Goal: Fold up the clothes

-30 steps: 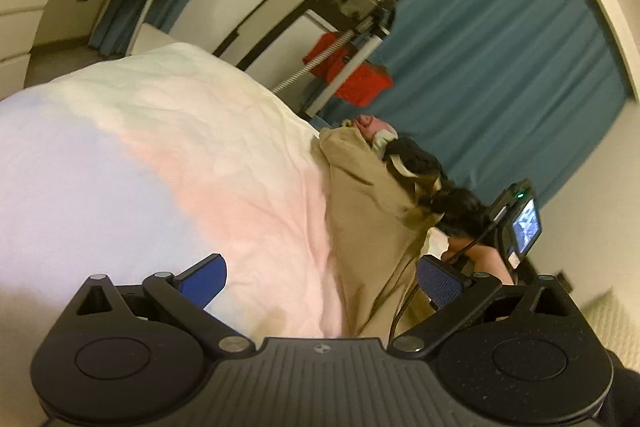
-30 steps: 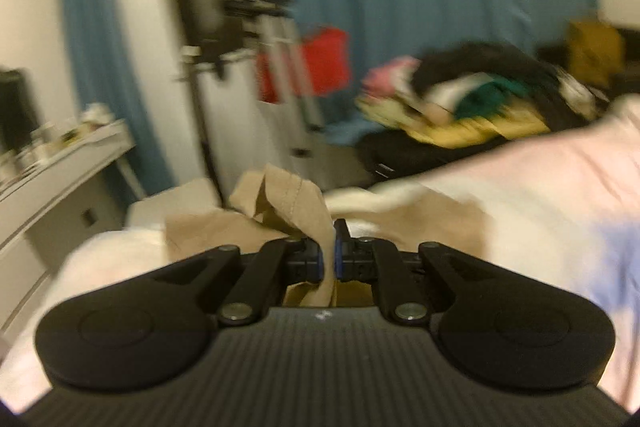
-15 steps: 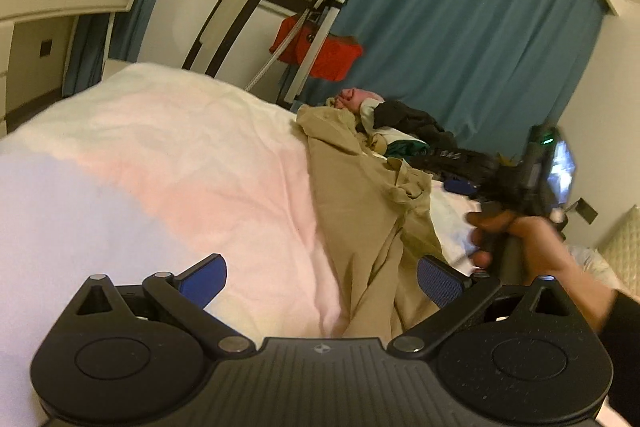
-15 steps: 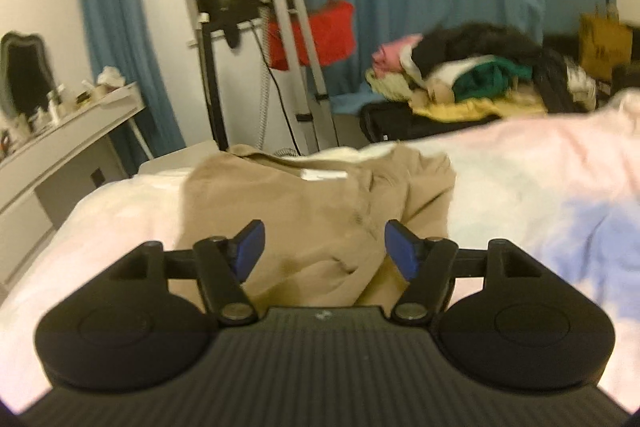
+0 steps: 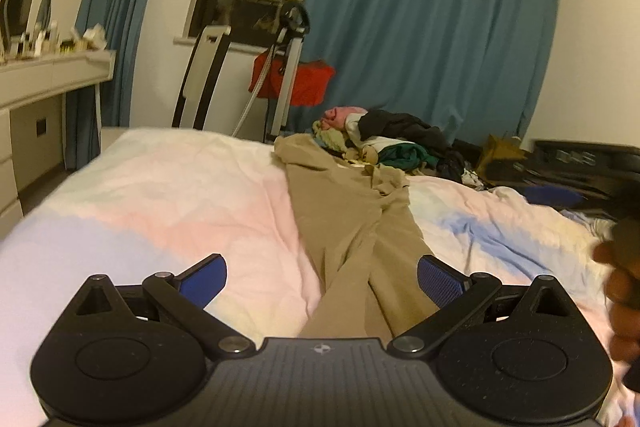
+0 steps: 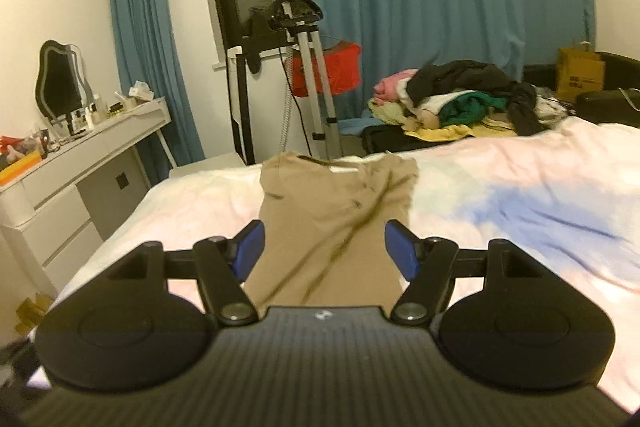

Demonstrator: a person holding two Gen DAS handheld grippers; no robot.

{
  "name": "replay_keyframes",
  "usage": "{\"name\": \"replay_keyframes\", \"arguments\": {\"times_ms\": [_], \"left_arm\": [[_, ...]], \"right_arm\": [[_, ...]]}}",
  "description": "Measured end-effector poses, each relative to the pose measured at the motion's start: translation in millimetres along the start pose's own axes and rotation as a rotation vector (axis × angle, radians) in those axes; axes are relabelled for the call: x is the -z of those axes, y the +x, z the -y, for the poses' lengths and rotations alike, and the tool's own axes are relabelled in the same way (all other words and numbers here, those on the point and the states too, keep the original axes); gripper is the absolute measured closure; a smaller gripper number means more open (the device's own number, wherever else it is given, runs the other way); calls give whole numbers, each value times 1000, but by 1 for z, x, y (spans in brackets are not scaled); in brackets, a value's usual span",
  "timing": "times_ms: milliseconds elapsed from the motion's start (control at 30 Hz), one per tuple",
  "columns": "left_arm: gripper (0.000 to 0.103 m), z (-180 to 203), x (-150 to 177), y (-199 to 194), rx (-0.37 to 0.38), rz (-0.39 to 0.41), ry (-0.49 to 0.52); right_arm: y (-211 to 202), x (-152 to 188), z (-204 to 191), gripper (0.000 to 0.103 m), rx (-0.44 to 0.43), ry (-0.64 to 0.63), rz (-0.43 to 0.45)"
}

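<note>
Right now both claws are spread wide and hold nothing: the left gripper (image 5: 322,277) and the right gripper (image 6: 323,250) each hover low over the tan trousers (image 6: 332,215), which lie lengthwise on the pastel bedspread (image 5: 160,203), waistband toward the far edge of the bed and legs running back under the cameras. The cloth is loosely laid, with a bunched ridge near the waist (image 5: 386,181) and a long crease down the middle, so the likeliest fault is folding those wrinkles in rather than smoothing them first. A pinch that catches the soft bedspread along with the fabric would drag the cover up. Gripping only one layer would let the legs slide apart and skew the fold. The heap of unsorted clothes (image 6: 460,99) beyond the bed sits well apart and poses no hazard.
</note>
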State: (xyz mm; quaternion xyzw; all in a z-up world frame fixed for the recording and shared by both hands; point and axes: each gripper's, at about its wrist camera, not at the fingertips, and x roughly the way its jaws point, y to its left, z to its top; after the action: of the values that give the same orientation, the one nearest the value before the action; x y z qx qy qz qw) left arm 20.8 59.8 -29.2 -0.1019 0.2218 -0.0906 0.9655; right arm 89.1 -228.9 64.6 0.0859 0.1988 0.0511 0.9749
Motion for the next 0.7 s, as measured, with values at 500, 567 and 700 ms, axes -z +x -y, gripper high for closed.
{"name": "replay_keyframes", "arguments": {"times_ms": [500, 567, 700], "left_arm": [[1, 6, 19, -46, -45, -52, 32], [1, 1, 18, -45, -65, -69, 25], [1, -14, 20, -37, -85, -132, -48]], "right_arm": [[-78, 64, 16, 35, 11, 81, -8], [-77, 65, 20, 35, 12, 91, -17], [-74, 66, 27, 35, 16, 117, -25]]}}
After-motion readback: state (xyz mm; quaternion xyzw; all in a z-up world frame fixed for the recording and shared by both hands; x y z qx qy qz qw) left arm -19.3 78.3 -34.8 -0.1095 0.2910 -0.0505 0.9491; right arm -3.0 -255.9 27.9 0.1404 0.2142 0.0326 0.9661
